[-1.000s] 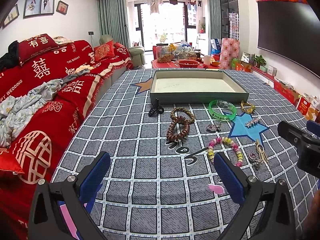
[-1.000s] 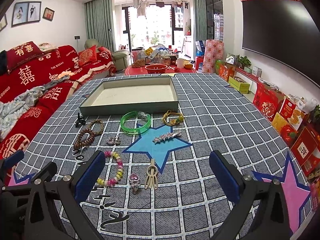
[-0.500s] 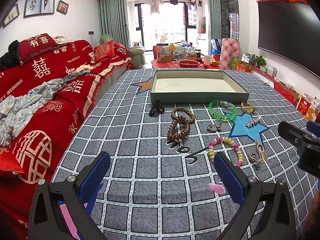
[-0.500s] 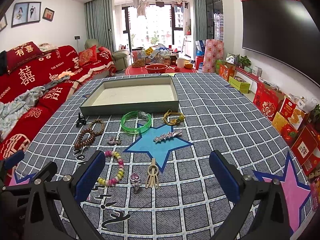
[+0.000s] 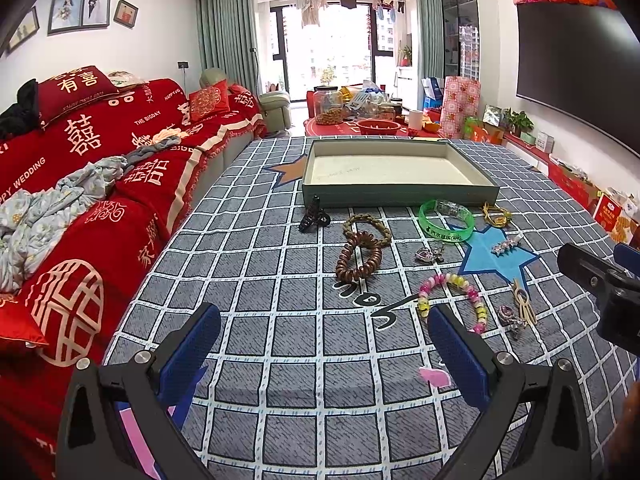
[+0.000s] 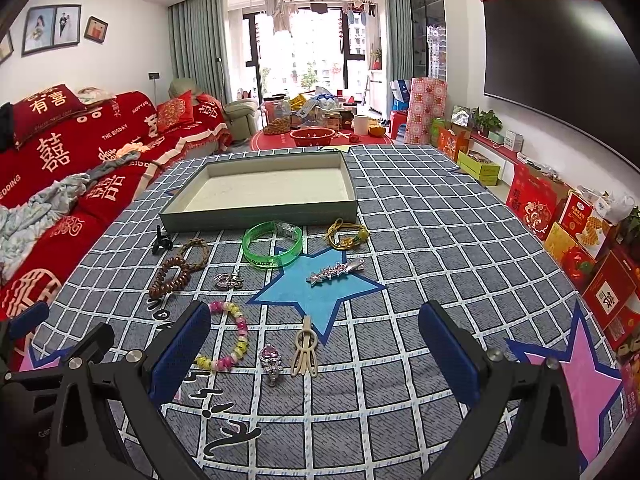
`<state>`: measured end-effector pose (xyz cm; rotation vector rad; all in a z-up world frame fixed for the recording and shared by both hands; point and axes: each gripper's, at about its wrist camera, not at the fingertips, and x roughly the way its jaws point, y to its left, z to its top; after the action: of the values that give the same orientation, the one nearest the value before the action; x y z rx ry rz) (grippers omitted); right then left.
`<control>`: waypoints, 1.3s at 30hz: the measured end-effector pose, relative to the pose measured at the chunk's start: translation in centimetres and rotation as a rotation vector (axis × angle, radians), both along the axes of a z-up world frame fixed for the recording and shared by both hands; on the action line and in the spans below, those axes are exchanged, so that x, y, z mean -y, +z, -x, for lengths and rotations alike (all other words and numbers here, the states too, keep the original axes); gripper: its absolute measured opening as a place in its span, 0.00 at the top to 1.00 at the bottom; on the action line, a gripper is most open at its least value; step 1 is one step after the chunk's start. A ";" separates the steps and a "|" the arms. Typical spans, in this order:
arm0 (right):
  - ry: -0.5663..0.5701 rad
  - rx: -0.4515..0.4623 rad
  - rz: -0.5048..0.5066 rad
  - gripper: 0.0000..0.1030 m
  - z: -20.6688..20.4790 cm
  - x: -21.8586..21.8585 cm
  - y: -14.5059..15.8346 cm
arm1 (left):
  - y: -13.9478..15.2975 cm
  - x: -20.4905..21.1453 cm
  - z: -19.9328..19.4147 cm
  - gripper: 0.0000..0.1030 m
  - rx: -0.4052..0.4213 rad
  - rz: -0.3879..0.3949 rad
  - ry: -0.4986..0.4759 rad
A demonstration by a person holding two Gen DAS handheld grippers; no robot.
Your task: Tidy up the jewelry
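Nothing has moved since the pictures from a moment ago. Both grippers hang in the same spots and every piece of jewelry lies where it lay.

On the far left is a red sofa (image 5: 100,152). Next to it is the grey checked cloth (image 6: 420,240) with all the jewelry on it.

The left gripper (image 5: 324,344) has its blue fingers spread wide and holds nothing. It hangs over a bare part of the cloth, on the near side of the jewelry.

Going from left to right, there is a small black clip (image 5: 314,216) near the tray's left corner. Then comes a brown coil hair tie (image 5: 357,258), touching a brown braided bracelet (image 5: 370,226) behind it. Next is a small silver charm (image 6: 228,280). In front of it lies a pink and yellow bead bracelet (image 6: 232,340), partly hidden by the right gripper's left finger. A pink gem ring (image 6: 271,356) sits just beside a cream hair clip (image 6: 305,346).

The green bangle (image 6: 273,243) lies close in front of the empty tray (image 6: 260,212). A sparkly silver hair clip (image 6: 336,271) rests on the blue star (image 6: 316,292). A yellow cord (image 6: 346,236) lies to the right of the bangle.

The right gripper (image 6: 314,354) is spread wide too, and empty. It hangs above the gem ring and cream clip.
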<state>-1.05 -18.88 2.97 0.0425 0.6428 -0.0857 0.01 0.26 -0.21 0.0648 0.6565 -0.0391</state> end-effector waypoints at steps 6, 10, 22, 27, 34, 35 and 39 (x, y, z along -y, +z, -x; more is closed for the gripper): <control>0.000 -0.001 -0.001 0.00 0.1 0.0 0.0 | -0.1 -0.1 -0.1 0.00 -0.004 0.002 0.003; 0.000 -0.005 -0.007 0.00 0.1 -0.1 0.0 | -0.1 -0.2 0.0 0.00 -0.004 0.001 0.003; 0.000 -0.005 -0.010 0.00 0.0 0.0 0.0 | -0.1 -0.2 -0.1 0.00 -0.004 0.002 0.003; 0.000 -0.005 -0.009 0.00 0.1 -0.1 0.0 | -0.1 -0.1 -0.1 0.00 -0.004 0.002 0.003; 0.000 -0.006 -0.011 0.00 0.0 0.0 0.0 | -0.2 -0.1 -0.1 0.00 -0.005 0.002 0.004; 0.000 -0.006 -0.011 0.00 0.0 0.0 0.0 | -0.2 -0.1 -0.1 0.00 -0.005 0.002 0.003; 0.000 -0.007 -0.012 0.00 0.0 0.0 0.0 | -0.1 -0.1 -0.1 0.00 -0.005 0.002 0.003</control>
<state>-1.09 -18.93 2.94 0.0539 0.6506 -0.0817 0.10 0.36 -0.35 0.0620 0.6615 -0.0367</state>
